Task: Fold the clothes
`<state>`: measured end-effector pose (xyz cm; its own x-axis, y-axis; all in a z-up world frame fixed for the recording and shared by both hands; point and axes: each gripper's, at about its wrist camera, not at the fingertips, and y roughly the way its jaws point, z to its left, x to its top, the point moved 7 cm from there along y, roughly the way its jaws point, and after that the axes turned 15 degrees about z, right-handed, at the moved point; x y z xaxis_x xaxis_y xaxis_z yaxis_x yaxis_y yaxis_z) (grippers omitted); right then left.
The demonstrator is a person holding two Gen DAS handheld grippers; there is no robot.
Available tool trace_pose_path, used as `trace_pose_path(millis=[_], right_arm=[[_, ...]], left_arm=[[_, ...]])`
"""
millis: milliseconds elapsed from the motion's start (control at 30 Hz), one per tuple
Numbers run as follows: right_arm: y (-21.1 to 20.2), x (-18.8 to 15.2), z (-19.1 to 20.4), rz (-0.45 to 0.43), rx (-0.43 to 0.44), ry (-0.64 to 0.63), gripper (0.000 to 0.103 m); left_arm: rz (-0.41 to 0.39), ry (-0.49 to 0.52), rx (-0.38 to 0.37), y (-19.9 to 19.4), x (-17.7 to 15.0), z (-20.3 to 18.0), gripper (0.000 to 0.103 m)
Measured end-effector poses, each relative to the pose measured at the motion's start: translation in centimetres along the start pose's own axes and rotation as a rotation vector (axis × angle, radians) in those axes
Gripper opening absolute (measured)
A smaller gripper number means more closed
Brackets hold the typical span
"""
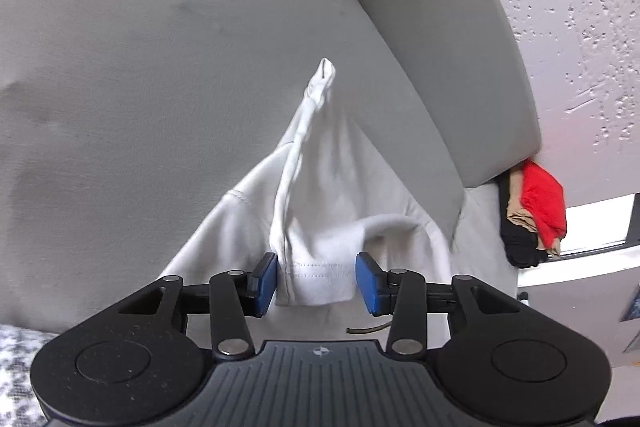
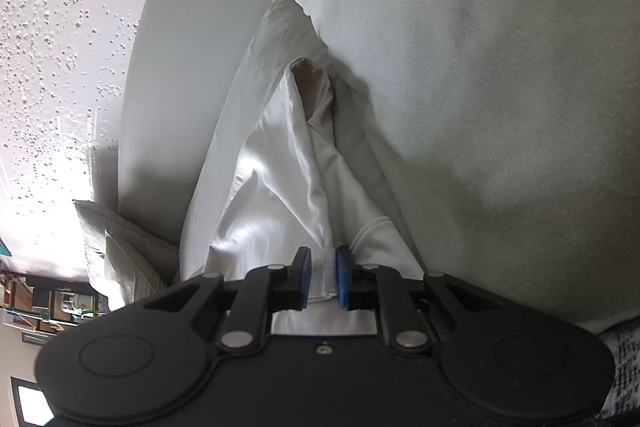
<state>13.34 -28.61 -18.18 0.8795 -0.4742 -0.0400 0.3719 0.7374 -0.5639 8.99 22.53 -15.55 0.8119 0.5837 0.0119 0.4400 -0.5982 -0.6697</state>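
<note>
Garment (image 1: 320, 187) white, hem between parted left gripper (image 1: 316, 279) pads; right gripper (image 2: 323, 277) pinches hem.

We note white garment (image 1: 320, 187), grey sofa cushion (image 1: 140, 67); blue pads (image 1: 266, 279) on black gripper; red, tan, black clothes pile (image 1: 536, 215); speckled white wall (image 1: 580, 7).
</note>
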Motion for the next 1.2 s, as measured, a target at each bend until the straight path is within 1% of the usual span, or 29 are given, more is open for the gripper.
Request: trace_pose_path(millis=[67,167,267,433,533,600,667,733,800,933,1033,1200], right_arm=[[0.3,0.0,0.1,0.0,0.001,0.001,0.014],[0.5,0.0,0.3,0.0,0.004,0.002,0.015],[0.5,0.0,0.2,0.001,0.005,0.001,0.015],[0.5,0.1,0.2,-0.002,0.011,-0.001,0.017],[0.6,0.0,0.3,-0.005,0.014,-0.01,0.019],[0.6,-0.1,0.4,-0.009,0.015,-0.015,0.02],[0.6,-0.1,0.4,-0.012,0.018,-0.016,0.021],[0.6,-0.1,0.5,-0.013,0.027,-0.016,0.023],[0.4,-0.4,0.6,-0.016,0.028,-0.022,0.024],[0.1,-0.6,0.7,-0.022,0.019,-0.038,0.024],[0.0,-0.2,0.4,-0.036,0.02,-0.026,0.024],[0.4,0.0,0.4,-0.058,0.018,-0.03,0.024]], left_arm=[[0.008,-0.007,-0.012,0.4,0.1,0.2,0.038],[0.026,-0.033,-0.035,1.1,0.2,1.0,0.038],[0.03,-0.038,-0.064,1.1,0.4,1.3,0.039],[-0.051,0.053,-0.091,0.3,0.0,0.1,0.04],[-0.058,0.026,-0.125,0.4,0.0,0.2,0.039],[-0.042,0.01,-0.123,0.6,0.0,0.4,0.04],[-0.048,0.004,-0.115,0.7,0.1,0.5,0.039],[-0.054,-0.002,-0.107,0.9,0.2,0.6,0.037],[-0.058,-0.007,-0.089,1.1,0.2,0.6,0.031],[-0.057,-0.028,-0.083,1.5,0.4,0.7,0.028],[-0.04,-0.043,-0.095,2.1,0.6,0.7,0.028],[-0.032,-0.006,-0.07,2.7,0.5,0.1,0.029]])
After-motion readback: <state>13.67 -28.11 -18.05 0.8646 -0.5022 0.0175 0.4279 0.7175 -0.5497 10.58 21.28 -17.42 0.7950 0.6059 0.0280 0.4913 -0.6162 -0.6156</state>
